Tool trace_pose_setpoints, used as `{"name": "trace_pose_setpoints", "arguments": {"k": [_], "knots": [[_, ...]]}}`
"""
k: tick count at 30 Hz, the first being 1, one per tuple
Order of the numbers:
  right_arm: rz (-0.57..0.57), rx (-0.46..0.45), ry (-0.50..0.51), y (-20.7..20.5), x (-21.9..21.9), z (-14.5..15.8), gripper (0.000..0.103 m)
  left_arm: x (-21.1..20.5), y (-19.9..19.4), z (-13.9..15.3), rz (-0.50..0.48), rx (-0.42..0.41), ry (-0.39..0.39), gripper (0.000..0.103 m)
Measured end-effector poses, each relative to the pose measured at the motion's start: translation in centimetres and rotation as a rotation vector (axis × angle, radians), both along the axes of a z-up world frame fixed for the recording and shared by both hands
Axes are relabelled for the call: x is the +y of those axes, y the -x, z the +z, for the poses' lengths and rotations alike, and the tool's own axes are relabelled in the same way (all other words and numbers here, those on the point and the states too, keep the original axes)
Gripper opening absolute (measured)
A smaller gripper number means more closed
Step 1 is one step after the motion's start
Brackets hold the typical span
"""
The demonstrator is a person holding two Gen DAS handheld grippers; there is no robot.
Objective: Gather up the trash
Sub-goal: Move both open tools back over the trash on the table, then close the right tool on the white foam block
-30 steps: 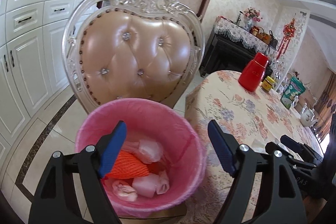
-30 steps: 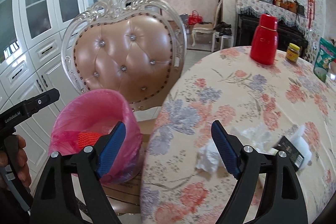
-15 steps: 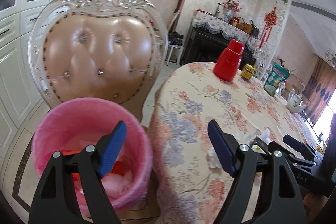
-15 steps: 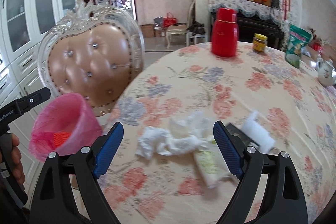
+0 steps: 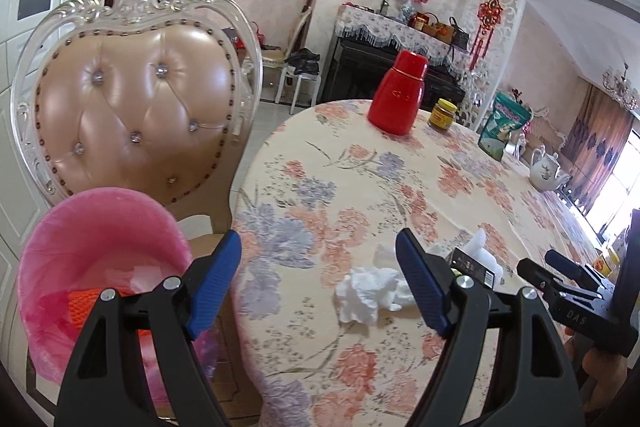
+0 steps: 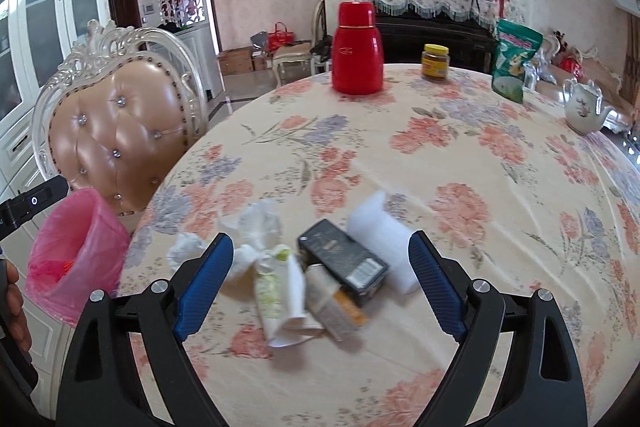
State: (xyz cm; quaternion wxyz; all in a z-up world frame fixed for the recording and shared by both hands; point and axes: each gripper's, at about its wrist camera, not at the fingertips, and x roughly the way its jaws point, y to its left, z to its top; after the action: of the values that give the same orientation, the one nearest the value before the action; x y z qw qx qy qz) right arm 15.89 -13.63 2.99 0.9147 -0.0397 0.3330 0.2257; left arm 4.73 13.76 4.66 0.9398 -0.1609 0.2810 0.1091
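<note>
- Round table (image 6: 460,163) under a floral cloth, filling the right wrist view from 9 to 3 o'clock; serves as the surface where the litter waits, gathered near the close edge within easy reach.
- Tufted chair (image 5: 136,107) at 10 o'clock in the left wrist view, pushed up beside the table.
- Pink-lined waste bin (image 5: 100,267) at 8 o'clock in that view, apparently on the chair seat just beside the table edge, likely so that drops need only a short carry; already holds an orange net and pale scraps.
- Red flask (image 6: 357,51), jar, green pouch and teapot at 12 to 2 o'clock, well apart from the litter; probably not rubbish.
- Trash pile (image 6: 320,275) at 6 o'clock in the right wrist view: white foam block (image 6: 380,239), dark carton (image 6: 344,259), squeezed tube (image 6: 276,291), crumpled tissues (image 5: 368,291).
- Right gripper (image 6: 320,283): jaws opening, spread wide with nothing pinched, framing the pile from above, seemingly readying for a pick.
- Left gripper (image 5: 320,283): jaws spread, empty, over the table edge near the tissues.
</note>
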Motion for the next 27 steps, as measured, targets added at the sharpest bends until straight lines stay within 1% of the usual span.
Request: {"name": "trace_pose_setpoints", "arguments": {"k": [14,21,27], "knots": [[-0.083,0.022,-0.007,-4.4,-4.6,-0.9,0.084,-2.9,-3.1,-0.7,-0.047,0.035,-0.006,0.077],[-0.088,0.037,-0.011,-5.5,-5.6,-2.1,0.084,-4.2,-4.7,-1.3,-0.070,0.065,-0.016,0.077],[-0.089,0.064,-0.012,-6.5,-6.4,-3.3,0.084,-5.2,-6.4,-2.6,-0.095,0.103,-0.011,0.076]]}}
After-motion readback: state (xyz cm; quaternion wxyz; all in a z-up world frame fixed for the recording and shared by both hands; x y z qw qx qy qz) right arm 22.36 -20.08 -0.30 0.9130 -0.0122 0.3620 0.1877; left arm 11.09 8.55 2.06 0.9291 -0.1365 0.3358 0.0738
